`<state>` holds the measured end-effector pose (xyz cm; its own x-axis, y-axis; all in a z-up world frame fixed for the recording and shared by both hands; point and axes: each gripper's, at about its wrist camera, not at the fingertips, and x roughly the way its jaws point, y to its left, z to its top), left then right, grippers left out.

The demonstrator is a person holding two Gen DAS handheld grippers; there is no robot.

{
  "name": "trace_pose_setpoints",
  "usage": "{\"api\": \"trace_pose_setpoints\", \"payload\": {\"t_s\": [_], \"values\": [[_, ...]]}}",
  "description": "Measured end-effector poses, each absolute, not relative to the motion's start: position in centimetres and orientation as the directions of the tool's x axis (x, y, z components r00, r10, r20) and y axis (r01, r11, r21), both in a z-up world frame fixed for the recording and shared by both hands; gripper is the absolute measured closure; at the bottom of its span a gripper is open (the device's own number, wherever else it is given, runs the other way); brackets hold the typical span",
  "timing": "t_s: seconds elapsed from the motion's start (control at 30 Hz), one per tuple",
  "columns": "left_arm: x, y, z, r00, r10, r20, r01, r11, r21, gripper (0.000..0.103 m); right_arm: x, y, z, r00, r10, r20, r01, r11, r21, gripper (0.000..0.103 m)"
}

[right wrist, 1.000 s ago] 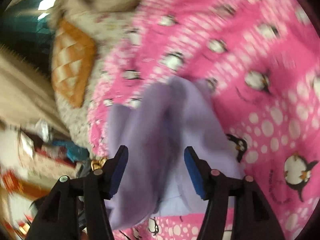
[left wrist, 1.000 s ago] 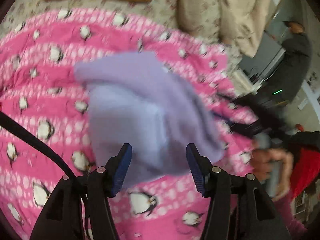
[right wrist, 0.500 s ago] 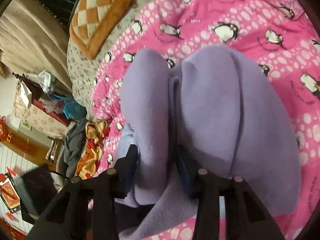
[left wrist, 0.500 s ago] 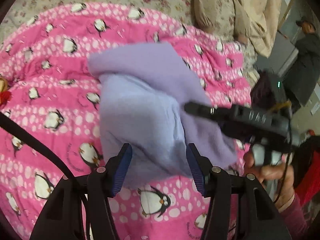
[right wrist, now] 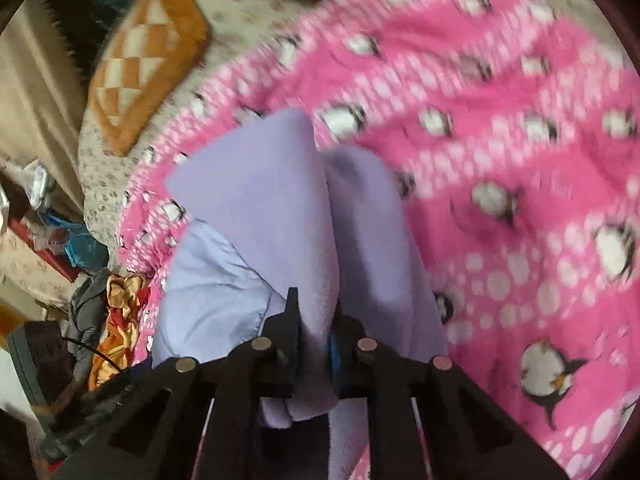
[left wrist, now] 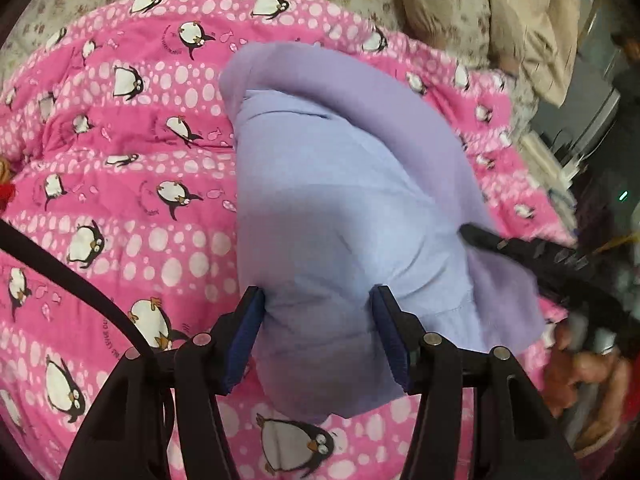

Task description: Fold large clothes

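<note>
On pink penguin-print fleece blanket (left wrist: 132, 184): right gripper (right wrist: 314, 336) clamped tight on soft lilac fleece garment (left wrist: 340, 184); left gripper (left wrist: 318, 332) half-open, pads flanking, apparently touching, its fabric

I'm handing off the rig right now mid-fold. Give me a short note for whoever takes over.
Right gripper: shut on a fold of the lavender garment.
Left gripper: fingers stand apart with the garment's near edge between them; a firm grip is not evident.
Garment lies bunched on the pink penguin blanket.
Done: right-side grasp.
Left: secure the left side, then fold and flatten.
</note>
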<state>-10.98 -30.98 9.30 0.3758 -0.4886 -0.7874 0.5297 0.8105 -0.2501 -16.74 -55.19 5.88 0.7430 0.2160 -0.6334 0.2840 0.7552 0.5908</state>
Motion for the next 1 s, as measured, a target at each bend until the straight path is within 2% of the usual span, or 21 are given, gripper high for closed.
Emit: {"api": "trace_pose_setpoints", "payload": {"t_s": [0.03, 0.13, 0.2, 0.43, 0.53, 0.63, 0.7, 0.77, 0.87, 0.9, 0.93, 0.97, 1.0], "values": [[-11.0, -31.0, 9.2, 0.381, -0.484, -0.788, 0.53, 0.813, -0.243, 0.077, -16.8, -55.4, 5.7, 0.748, 0.234, -0.621, 0.277, 0.741, 0.612, 0.09], [-10.8, -30.8, 9.2, 0.375, -0.489, -0.788, 0.527, 0.811, -0.253, 0.077, -17.9, -56.7, 6.9, 0.78, 0.205, -0.592, 0.294, 0.714, 0.635, 0.075], [-10.6, -30.7, 9.1, 0.368, -0.493, -0.788, 0.525, 0.81, -0.261, 0.077, -18.9, -57.3, 7.9, 0.795, 0.158, -0.585, 0.309, 0.725, 0.616, 0.057], [-10.5, -30.4, 8.9, 0.364, -0.5, -0.785, 0.519, 0.809, -0.275, 0.077, -17.7, -56.7, 7.0, 0.781, 0.216, -0.586, 0.273, 0.726, 0.631, 0.056], [-10.4, -30.4, 8.9, 0.358, -0.505, -0.785, 0.519, 0.807, -0.282, 0.077, -17.1, -57.3, 6.2, 0.778, 0.174, -0.603, 0.333, 0.7, 0.632, 0.05], [-10.4, -30.4, 8.8, 0.357, -0.505, -0.785, 0.516, 0.808, -0.285, 0.077, -17.1, -57.8, 5.9, 0.788, 0.175, -0.59, 0.343, 0.672, 0.656, 0.036], [-10.5, -30.5, 8.7, 0.359, -0.505, -0.785, 0.514, 0.809, -0.285, 0.076, -16.9, -57.5, 6.4, 0.809, 0.184, -0.559, 0.299, 0.689, 0.66, 0.021], [-10.4, -30.4, 8.7, 0.358, -0.506, -0.785, 0.516, 0.808, -0.285, 0.076, -16.1, -56.8, 6.6, 0.79, 0.196, -0.581, 0.285, 0.722, 0.631, 0.016], [-10.3, -30.3, 8.7, 0.352, -0.511, -0.784, 0.512, 0.807, -0.295, 0.076, -14.5, -55.7, 5.5, 0.741, 0.199, -0.642, 0.298, 0.758, 0.58, 0.019], [-10.3, -30.3, 8.7, 0.348, -0.512, -0.786, 0.509, 0.807, -0.3, 0.076, -14.0, -55.6, 5.1, 0.727, 0.184, -0.661, 0.321, 0.76, 0.565, 0.028], [-10.3, -30.1, 8.9, 0.344, -0.515, -0.785, 0.506, 0.806, -0.306, 0.076, -13.8, -55.5, 5.0, 0.728, 0.174, -0.663, 0.33, 0.759, 0.562, 0.04], [-10.2, -29.9, 9.1, 0.347, -0.514, -0.784, 0.502, 0.808, -0.308, 0.076, -13.5, -55.4, 5.1, 0.743, 0.191, -0.642, 0.309, 0.752, 0.581, 0.074], [-10.4, -29.6, 9.8, 0.371, -0.512, -0.775, 0.492, 0.816, -0.304, 0.076, -13.1, -55.3, 5.3, 0.754, 0.245, -0.61, 0.266, 0.735, 0.624, 0.082]]}}
